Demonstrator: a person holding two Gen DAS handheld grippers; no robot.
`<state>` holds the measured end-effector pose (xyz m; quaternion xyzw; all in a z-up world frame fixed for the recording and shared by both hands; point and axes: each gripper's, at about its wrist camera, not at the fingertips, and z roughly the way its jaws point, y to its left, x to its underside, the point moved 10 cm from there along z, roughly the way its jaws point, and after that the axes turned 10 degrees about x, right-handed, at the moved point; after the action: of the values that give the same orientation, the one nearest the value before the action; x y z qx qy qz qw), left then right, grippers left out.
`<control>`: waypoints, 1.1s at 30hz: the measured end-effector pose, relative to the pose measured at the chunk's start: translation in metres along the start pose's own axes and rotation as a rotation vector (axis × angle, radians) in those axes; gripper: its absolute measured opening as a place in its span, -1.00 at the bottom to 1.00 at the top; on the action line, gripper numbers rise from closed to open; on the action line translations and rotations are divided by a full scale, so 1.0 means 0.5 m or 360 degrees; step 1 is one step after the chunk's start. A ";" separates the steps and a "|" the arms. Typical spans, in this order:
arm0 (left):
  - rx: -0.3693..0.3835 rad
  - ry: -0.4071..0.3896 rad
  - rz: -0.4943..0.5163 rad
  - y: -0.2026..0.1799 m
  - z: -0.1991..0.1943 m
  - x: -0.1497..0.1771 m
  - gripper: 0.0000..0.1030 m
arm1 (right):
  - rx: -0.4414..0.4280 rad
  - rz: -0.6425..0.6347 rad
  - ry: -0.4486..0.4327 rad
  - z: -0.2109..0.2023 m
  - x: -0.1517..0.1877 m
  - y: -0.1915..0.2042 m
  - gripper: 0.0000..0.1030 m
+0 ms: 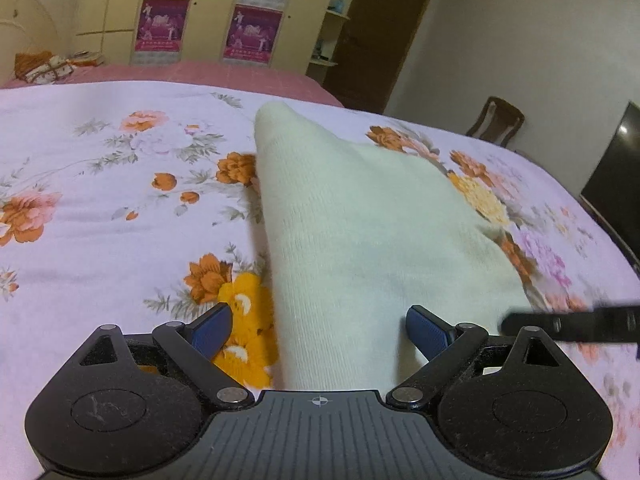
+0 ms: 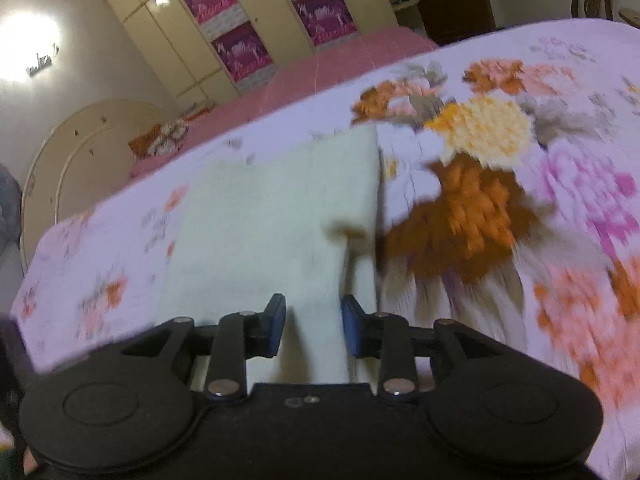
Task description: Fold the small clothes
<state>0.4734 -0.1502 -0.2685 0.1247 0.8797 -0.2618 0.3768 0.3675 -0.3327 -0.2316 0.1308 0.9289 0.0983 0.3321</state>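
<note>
Floral bedsheet (image 1: pixel 100 208), one cream garment (image 1: pixel 360 220), left claw (image 1: pixel 319 330) released, right claw (image 2: pixel 313 330) released

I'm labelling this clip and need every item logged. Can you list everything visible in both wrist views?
garment: one, pale cream knit, lying on the bedspread, running between both grippers' fingers
bedspread: one, lilac with orange, pink and yellow flowers, covering the near bed
pink cover: one, on the bed part behind
wardrobe: one, cream with magenta panels, far wall
chair: one, dark wood, right of bed
screen: one, black, right edge
left gripper: black, blue pads, open
right gripper: black, blue pads, narrow gap, pads not seen pressing the cloth
</note>
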 end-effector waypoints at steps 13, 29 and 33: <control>0.0059 0.0062 0.0016 -0.027 -0.020 0.023 0.81 | 0.0276 -0.0243 -0.0019 -0.049 0.075 -0.006 -0.93; 0.0023 -0.0027 -0.0140 0.012 -0.019 -0.083 0.81 | 0.0263 -0.0106 -0.0182 -0.047 -0.042 0.006 -0.57; -0.0036 -0.0050 -0.0164 0.037 0.023 -0.133 0.81 | 0.0256 -0.0152 -0.0246 -0.013 -0.103 0.031 -0.57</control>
<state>0.5335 -0.1428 -0.2336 0.0708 0.8819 -0.2728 0.3780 0.4045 -0.3343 -0.1922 0.1198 0.9106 -0.0029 0.3955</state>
